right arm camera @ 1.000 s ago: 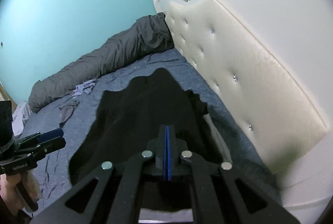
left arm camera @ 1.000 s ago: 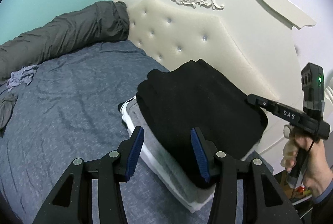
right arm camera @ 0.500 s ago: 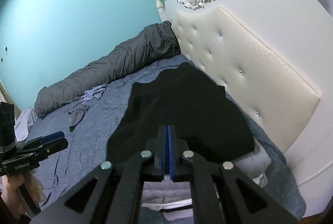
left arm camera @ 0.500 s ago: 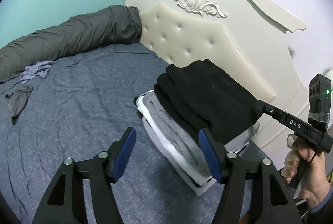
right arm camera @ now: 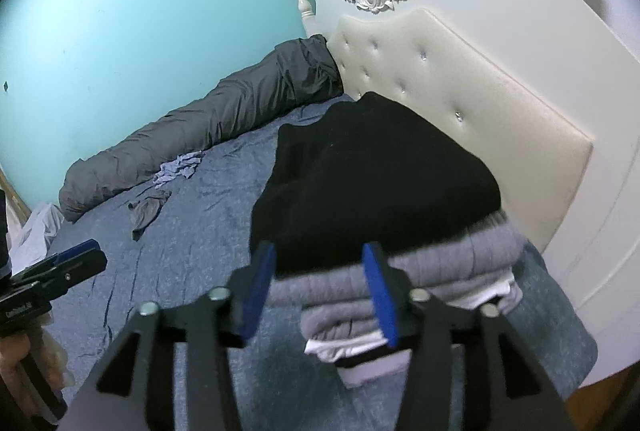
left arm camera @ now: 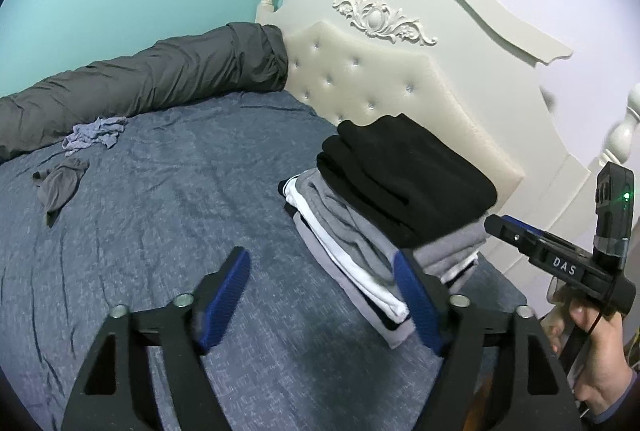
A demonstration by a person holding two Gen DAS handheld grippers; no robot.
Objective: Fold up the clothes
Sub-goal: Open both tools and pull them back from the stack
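both grippers withdrawn, opening; one stack [left arm camera: 384,215]; two loose garments

Lower layers of folded stack [right arm camera: 360,295] beneath black garment [right arm camera: 372,175] hidden; white cloth [right arm camera: 36,227] cut off at frame edge.

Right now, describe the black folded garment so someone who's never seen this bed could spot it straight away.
Start at the cream tufted headboard. Against its padded panel, on the blue bedsheet, stands a stack of folded clothes. The black garment is the top layer, the only all-black piece, lying on grey and white ones.
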